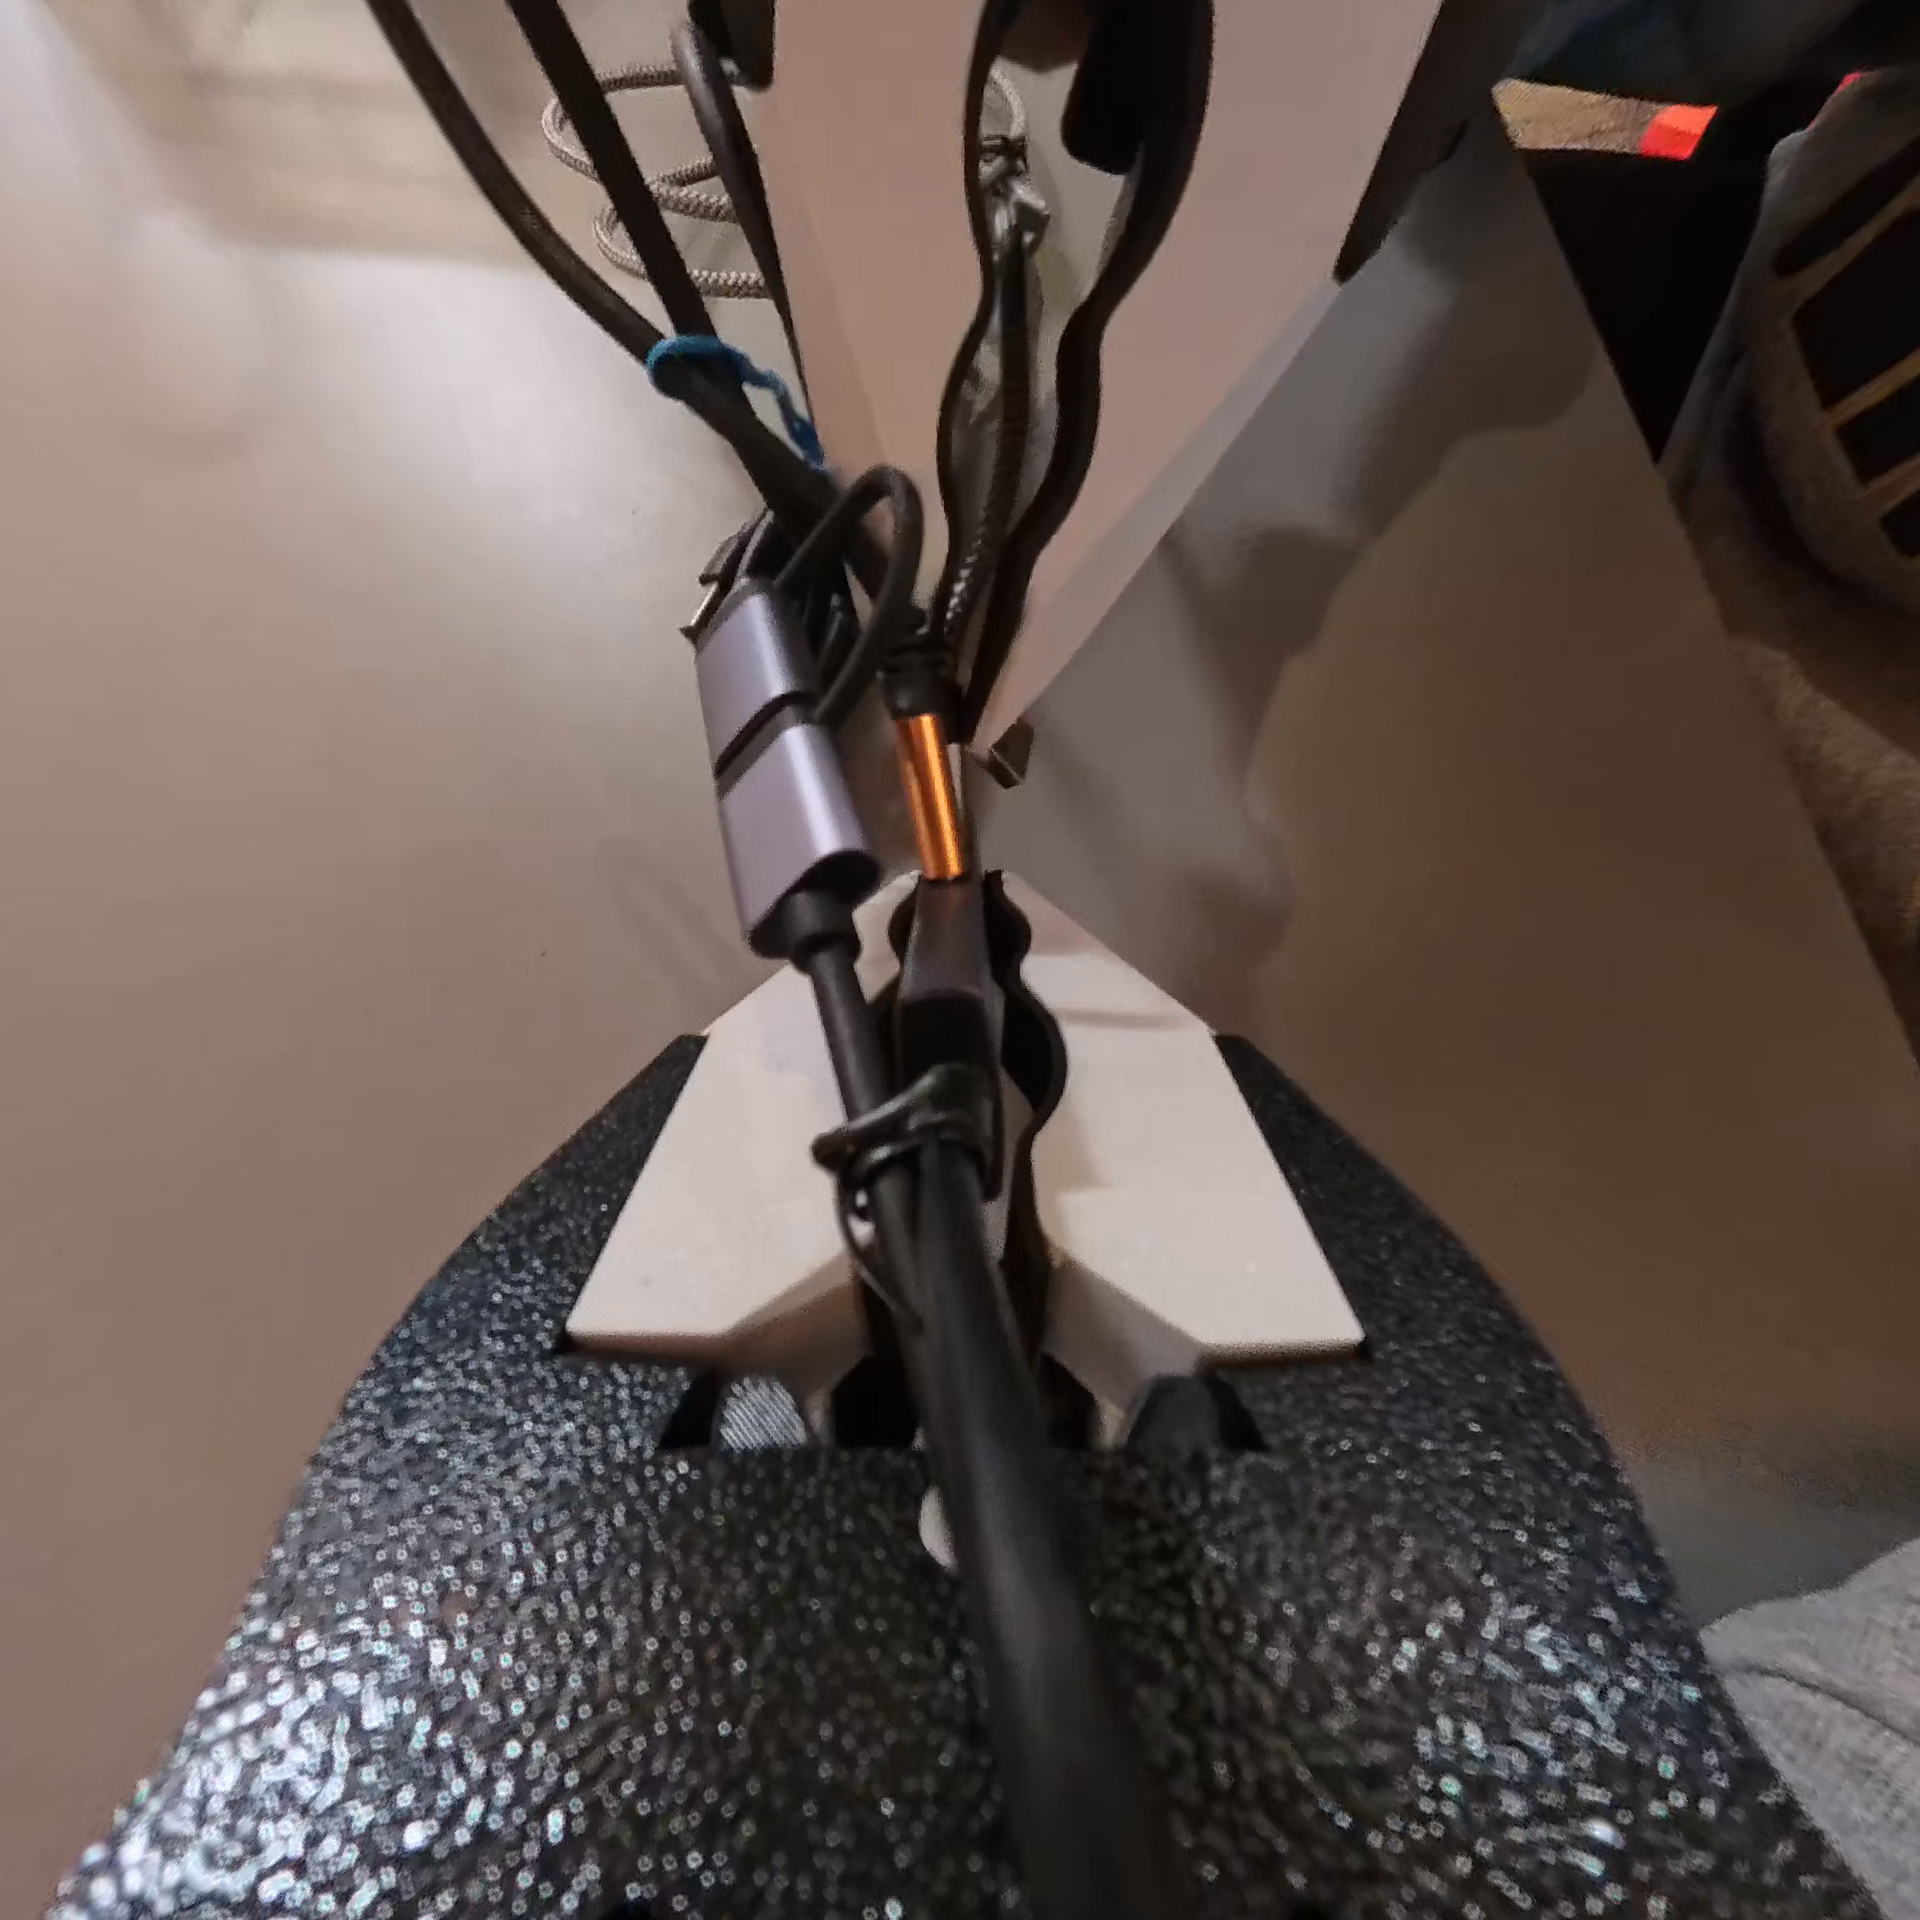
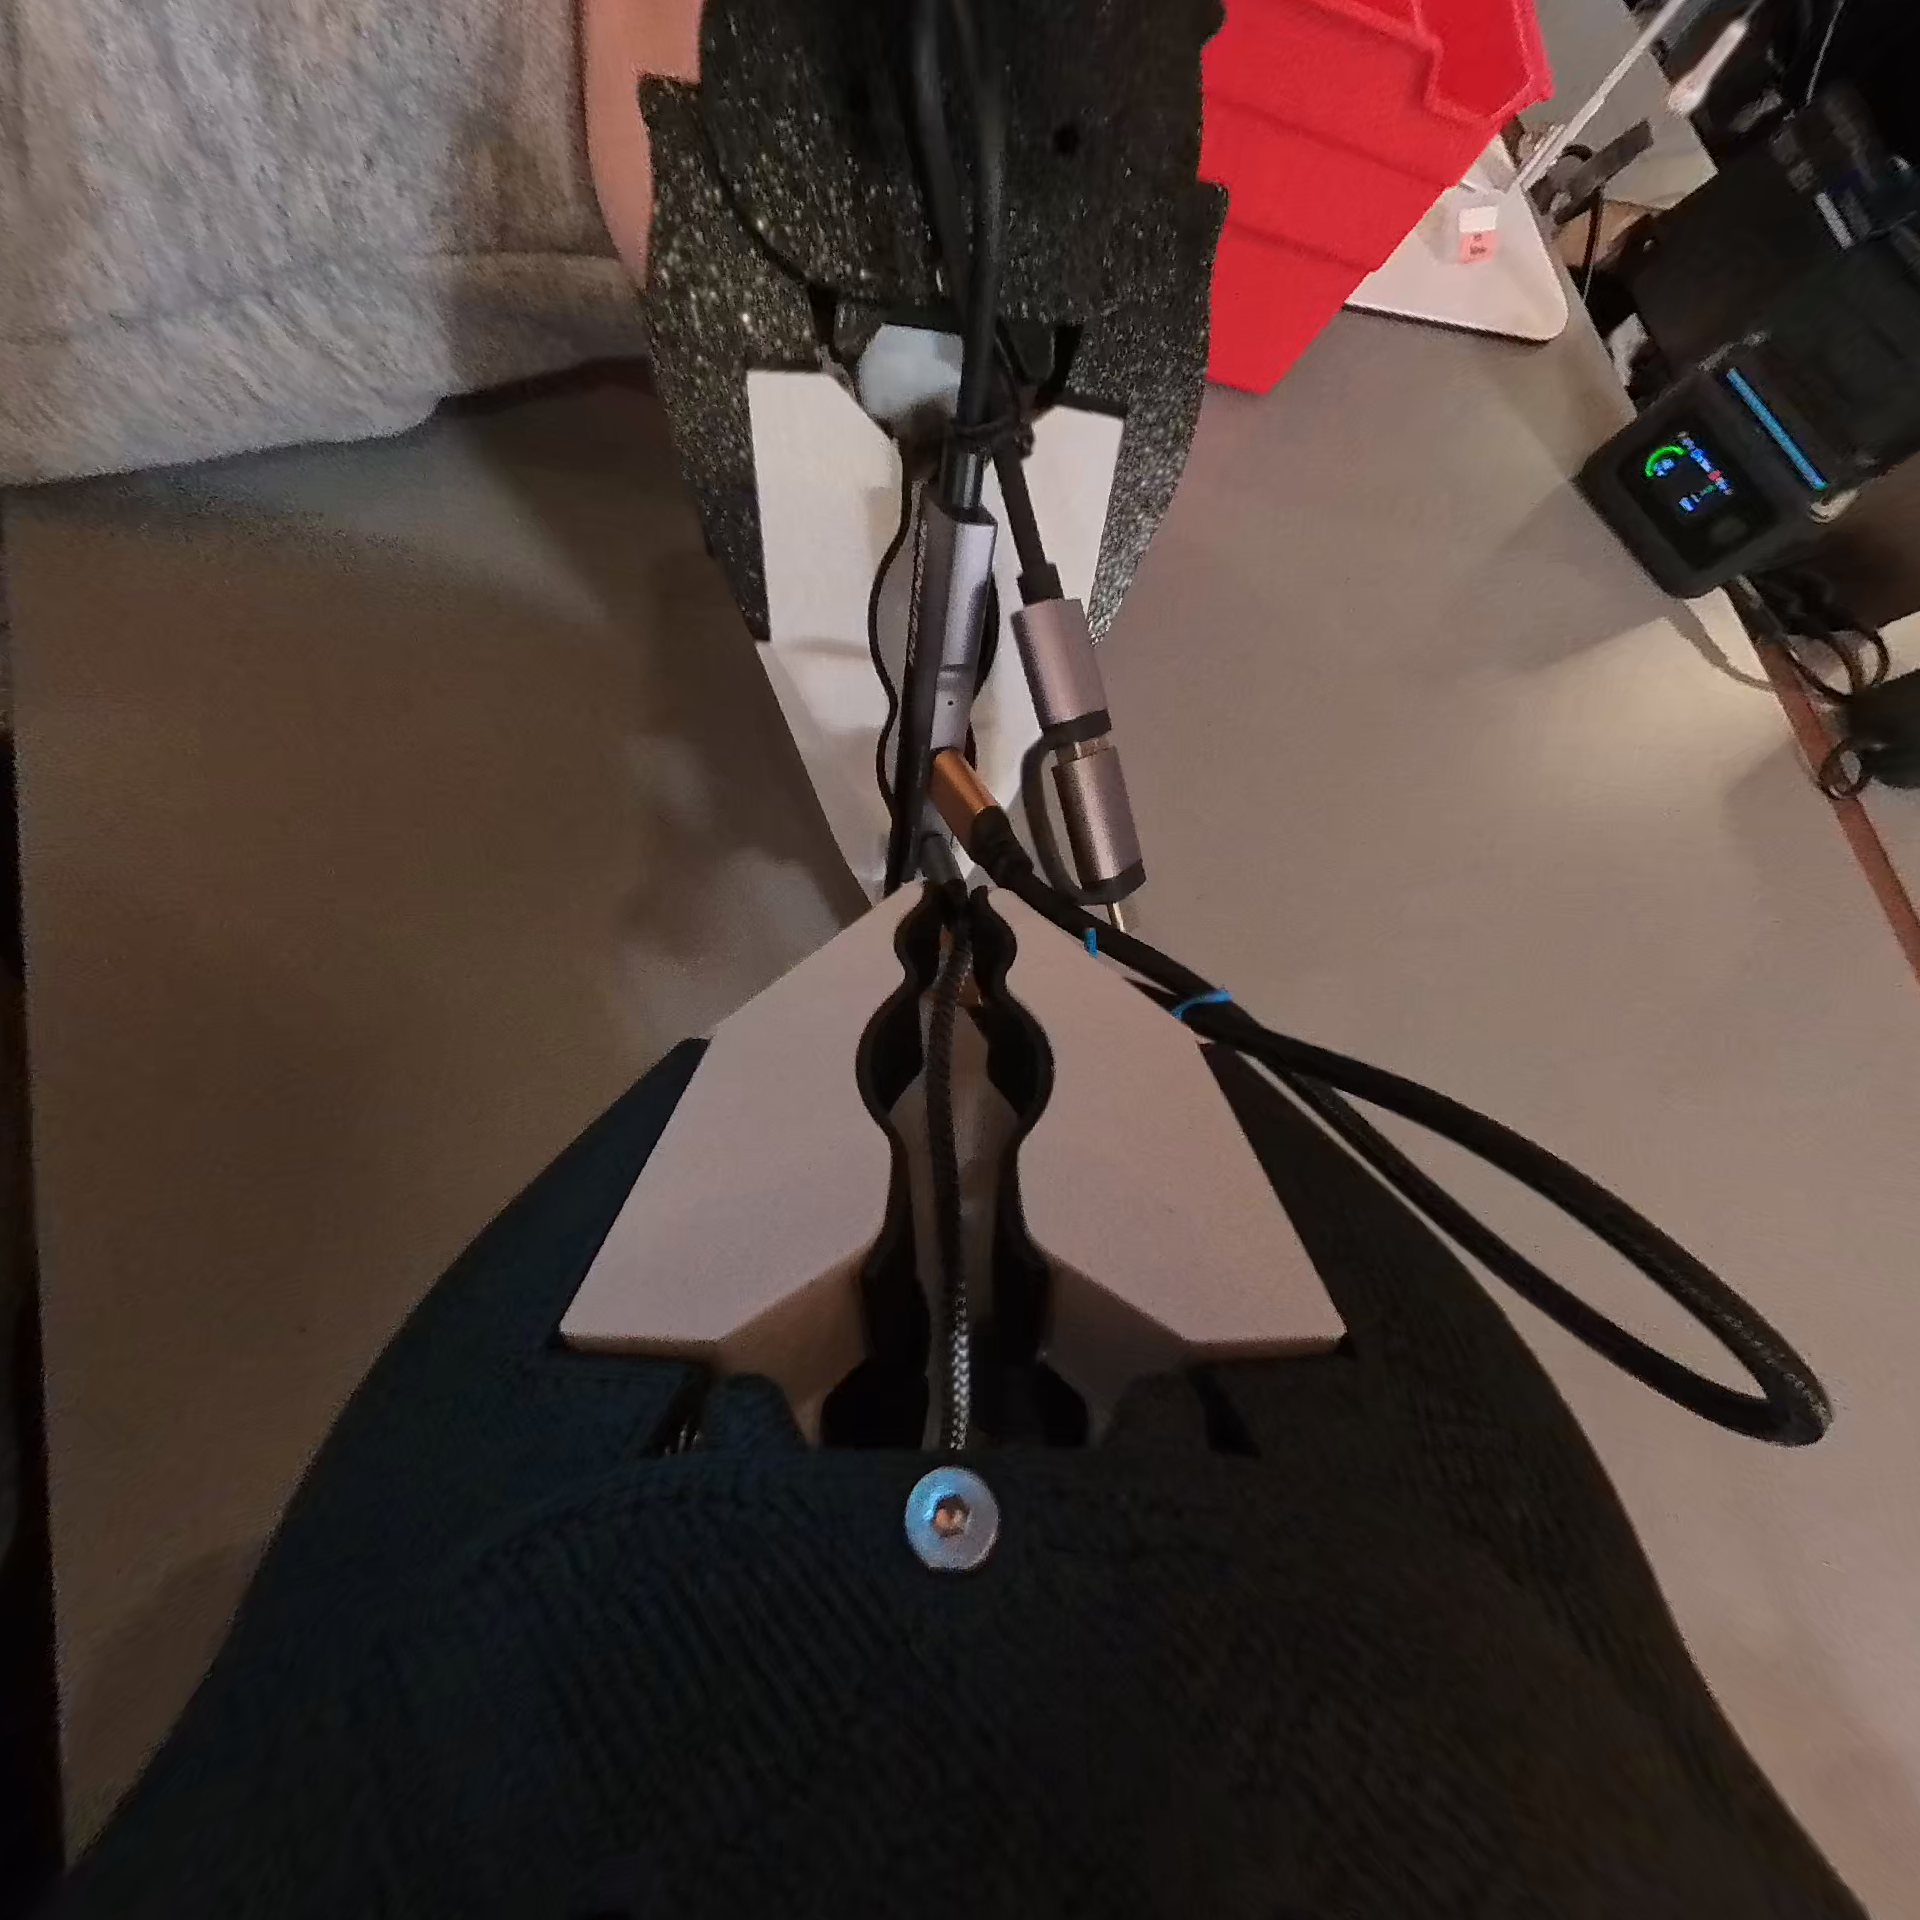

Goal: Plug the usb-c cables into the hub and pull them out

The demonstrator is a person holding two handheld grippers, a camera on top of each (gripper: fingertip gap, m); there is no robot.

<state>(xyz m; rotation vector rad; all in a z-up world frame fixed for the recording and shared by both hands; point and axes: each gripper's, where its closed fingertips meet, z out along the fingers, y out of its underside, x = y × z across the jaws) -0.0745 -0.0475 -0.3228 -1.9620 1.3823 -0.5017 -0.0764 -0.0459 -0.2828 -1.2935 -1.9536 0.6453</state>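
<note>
Here, in the left wrist view, the left gripper (image 1: 951, 914) is clenched on the slim grey hub (image 1: 940, 961), with an orange-collared usb-c plug (image 1: 928, 795) seated at its end. In the right wrist view, the right gripper (image 2: 951, 914) pinches a braided cable (image 2: 951, 1195) just behind its plug; I would keep both tools in line so the plug travels straight, without bending.

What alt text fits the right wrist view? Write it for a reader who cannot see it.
The right gripper is shut on a grey braided cable, facing the glittery black left gripper, which holds a slim grey hub. A copper-coloured plug sits at the hub's end, a grey metal adapter dangles beside it, and a black braided cable loops over the grey table.
</note>
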